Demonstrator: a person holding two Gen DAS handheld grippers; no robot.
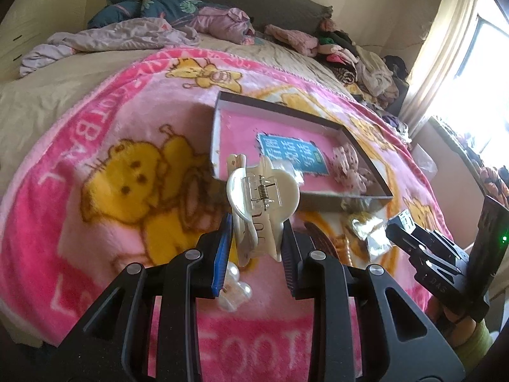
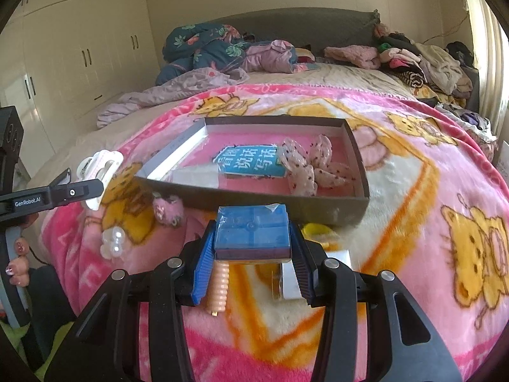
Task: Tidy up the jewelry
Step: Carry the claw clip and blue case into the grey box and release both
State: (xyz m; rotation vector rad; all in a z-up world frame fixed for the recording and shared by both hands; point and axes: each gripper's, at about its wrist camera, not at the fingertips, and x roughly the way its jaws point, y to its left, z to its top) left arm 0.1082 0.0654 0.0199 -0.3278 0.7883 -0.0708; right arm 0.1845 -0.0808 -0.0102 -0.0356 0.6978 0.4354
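My left gripper (image 1: 256, 238) is shut on a cream claw hair clip (image 1: 262, 203) and holds it above the blanket, just short of the open brown box (image 1: 219, 121). It also shows in the right wrist view (image 2: 97, 184), left of the box (image 2: 254, 202). My right gripper (image 2: 253, 251) is shut on a small blue box (image 2: 253, 234), just in front of the brown box's near wall. Inside the brown box lie a spotted pink bow (image 2: 305, 167) and a blue label (image 2: 246, 160). A pearl hair piece (image 2: 113, 242), a pink fluffy piece (image 2: 168, 210) and a peach spiral tie (image 2: 219, 283) lie on the blanket.
The pink cartoon blanket (image 2: 413, 191) covers the bed. Piles of clothes (image 2: 423, 60) and bedding (image 2: 203, 51) lie at the far end. A yellow item (image 2: 318, 234) and clear packets (image 1: 369, 232) lie by the box's near right corner. Wardrobes (image 2: 79, 47) stand at the left.
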